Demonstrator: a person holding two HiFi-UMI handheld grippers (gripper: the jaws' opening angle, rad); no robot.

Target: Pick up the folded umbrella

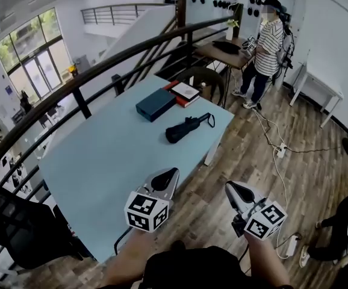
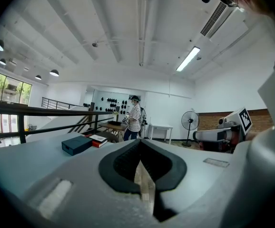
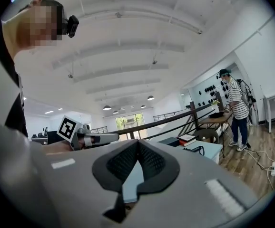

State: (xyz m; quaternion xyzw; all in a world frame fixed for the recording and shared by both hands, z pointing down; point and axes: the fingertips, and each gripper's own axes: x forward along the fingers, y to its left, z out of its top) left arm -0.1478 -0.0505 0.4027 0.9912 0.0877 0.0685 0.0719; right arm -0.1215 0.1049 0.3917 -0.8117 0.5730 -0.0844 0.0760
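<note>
1. While both grippers hang low in the head view, the folded umbrella (image 1: 188, 129) lies flat on the light blue table (image 1: 102, 161), toward the table's far right corner. It is black, with a wrist strap looped at its right end.
2. The left gripper (image 1: 171, 173) sits at the table's near right edge, well apart from the umbrella. Its jaws are pressed together at the tips, and nothing is between them.
3. The right gripper (image 1: 229, 187) is off the table, over the wooden floor (image 1: 306, 179). Its jaws also meet tip to tip and hold nothing.
4. A dark teal box (image 1: 155, 104) rests on the table just beyond the umbrella, to its left. Near the table's far corner is a small stack of books (image 1: 185, 92), white cover on top and red beneath.
5. A black railing (image 1: 71, 83) curves along the table's far left side, and a black mesh chair (image 1: 17, 227) stands at the near left.
6. A person in a striped shirt (image 1: 269, 41) stands beside a wooden desk (image 1: 222, 52) at the far end of the room.
7. A power strip (image 1: 280, 151) with a white cable lies on the floor, and a standing fan (image 2: 190, 120) shows in the left gripper view.
</note>
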